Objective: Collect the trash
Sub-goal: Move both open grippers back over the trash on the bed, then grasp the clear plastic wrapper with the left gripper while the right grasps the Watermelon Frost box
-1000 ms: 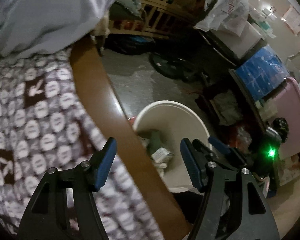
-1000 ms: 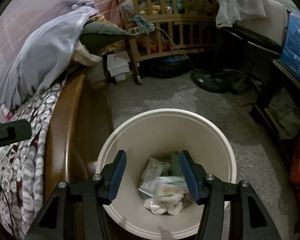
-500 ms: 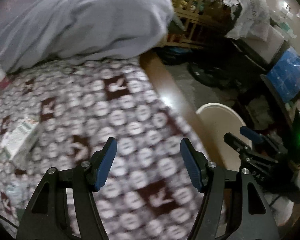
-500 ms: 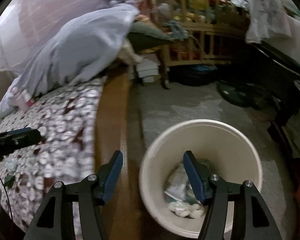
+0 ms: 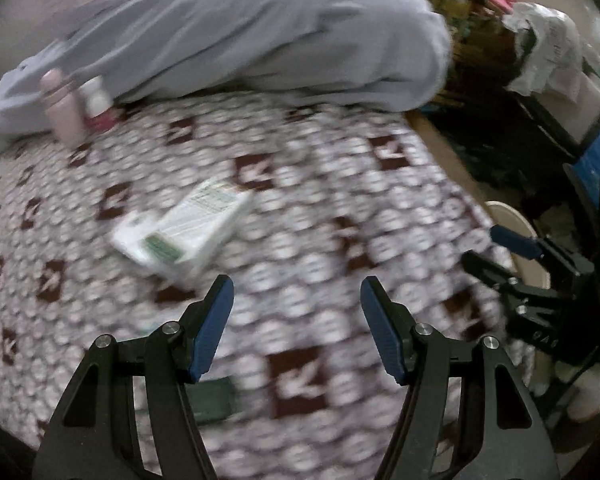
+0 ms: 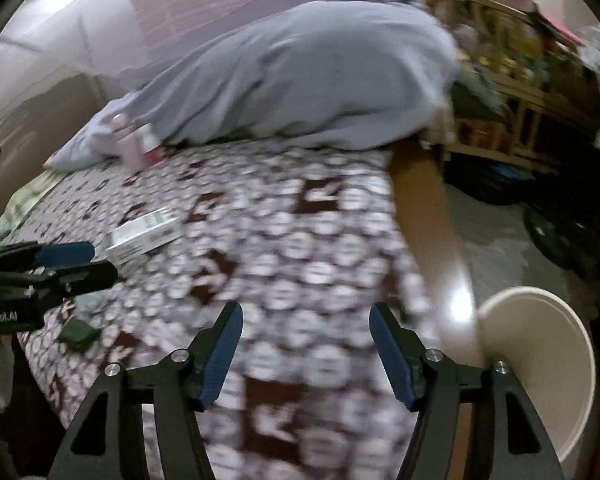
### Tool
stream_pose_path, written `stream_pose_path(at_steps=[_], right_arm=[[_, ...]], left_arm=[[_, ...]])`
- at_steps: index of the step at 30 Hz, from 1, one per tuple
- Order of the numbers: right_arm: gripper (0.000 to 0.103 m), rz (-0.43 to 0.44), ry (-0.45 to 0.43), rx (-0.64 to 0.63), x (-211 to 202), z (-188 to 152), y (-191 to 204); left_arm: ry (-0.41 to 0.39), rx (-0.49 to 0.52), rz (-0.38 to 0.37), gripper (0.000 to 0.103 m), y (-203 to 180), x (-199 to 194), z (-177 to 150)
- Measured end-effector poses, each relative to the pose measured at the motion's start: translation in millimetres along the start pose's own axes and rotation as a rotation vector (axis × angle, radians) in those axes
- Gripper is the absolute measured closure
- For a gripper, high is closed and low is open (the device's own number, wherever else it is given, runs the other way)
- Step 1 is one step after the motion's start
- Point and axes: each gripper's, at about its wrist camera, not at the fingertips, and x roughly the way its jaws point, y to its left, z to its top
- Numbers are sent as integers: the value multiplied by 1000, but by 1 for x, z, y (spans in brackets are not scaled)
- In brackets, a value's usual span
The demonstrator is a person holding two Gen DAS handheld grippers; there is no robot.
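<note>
Wooden bed edge (image 6: 428, 232) separates patterned bedspread (image 6: 300, 240) from bin (image 6: 540, 352).

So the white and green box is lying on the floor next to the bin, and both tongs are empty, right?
Not quite. The white and green box lies on the patterned bedspread, not on the floor; the left wrist view shows it best. The bin stands on the floor beside the bed. The rest holds: the left tongs and right tongs are both empty.

Two wrist views angled down, close over one patterned bedspread (image 5: 308, 216), white box (image 6: 142, 236) shared.
</note>
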Motion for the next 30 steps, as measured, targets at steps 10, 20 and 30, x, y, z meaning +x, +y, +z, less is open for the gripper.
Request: stream_pose_path(at_steps=[10, 20, 30], right_arm=[[38, 113, 48, -97, 36, 11, 71], [31, 158, 70, -130, 77, 50, 123], [28, 187, 147, -93, 169, 112, 183]], left_arm=[[88, -119, 67, 38, 99, 1, -35], [167, -100, 9, 38, 100, 55, -43], [188, -160, -62, 77, 129, 60, -51]])
